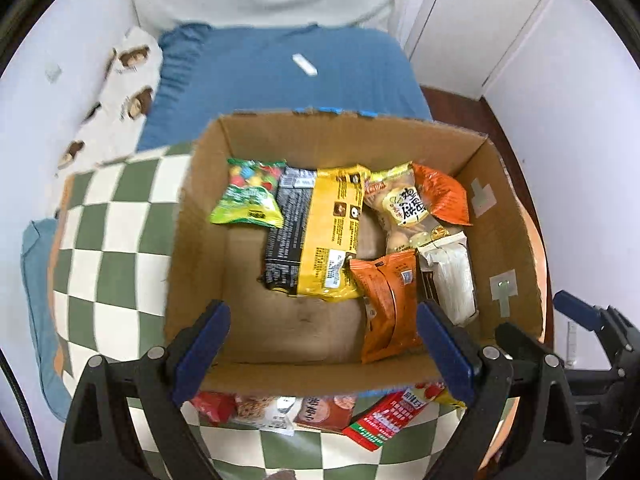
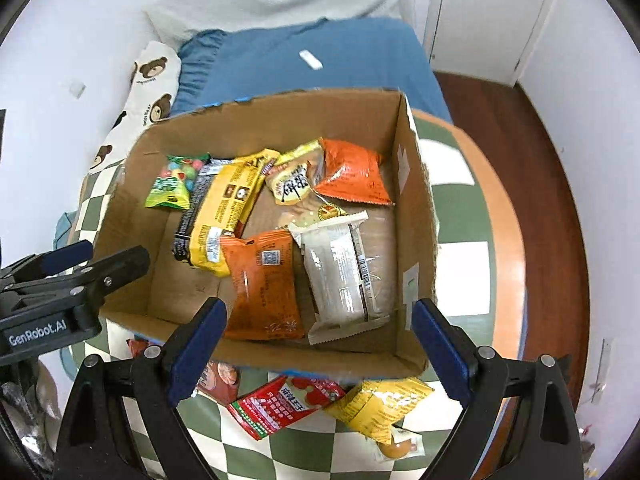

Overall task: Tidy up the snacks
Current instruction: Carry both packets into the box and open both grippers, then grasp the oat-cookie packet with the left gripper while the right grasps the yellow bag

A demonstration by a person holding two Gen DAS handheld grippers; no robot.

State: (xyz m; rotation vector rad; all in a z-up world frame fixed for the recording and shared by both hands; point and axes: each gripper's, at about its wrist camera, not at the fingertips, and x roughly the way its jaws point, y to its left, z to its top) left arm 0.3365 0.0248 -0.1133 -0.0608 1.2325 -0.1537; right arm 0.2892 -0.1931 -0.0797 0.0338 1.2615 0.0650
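Note:
An open cardboard box [image 1: 200,208] [image 2: 412,200] stands on a green-and-white checkered table. Inside lie several snack packs: a green candy bag [image 1: 248,196] [image 2: 174,186], a yellow pack [image 1: 332,232] [image 2: 224,216], an orange pack [image 1: 390,304] [image 2: 264,284] and a white pack [image 1: 452,276] [image 2: 340,276]. In front of the box lie a red pack [image 1: 388,416] [image 2: 280,404] and a yellow pack [image 2: 380,404]. My left gripper [image 1: 322,356] is open and empty over the box's near edge. My right gripper [image 2: 318,354] is open and empty over the near edge too.
The round table has an orange rim [image 2: 508,240]. A bed with a blue sheet [image 1: 280,80] and a bear-print pillow [image 2: 148,84] lies behind the box. Wooden floor [image 2: 520,128] and a white door [image 1: 472,20] are at the right.

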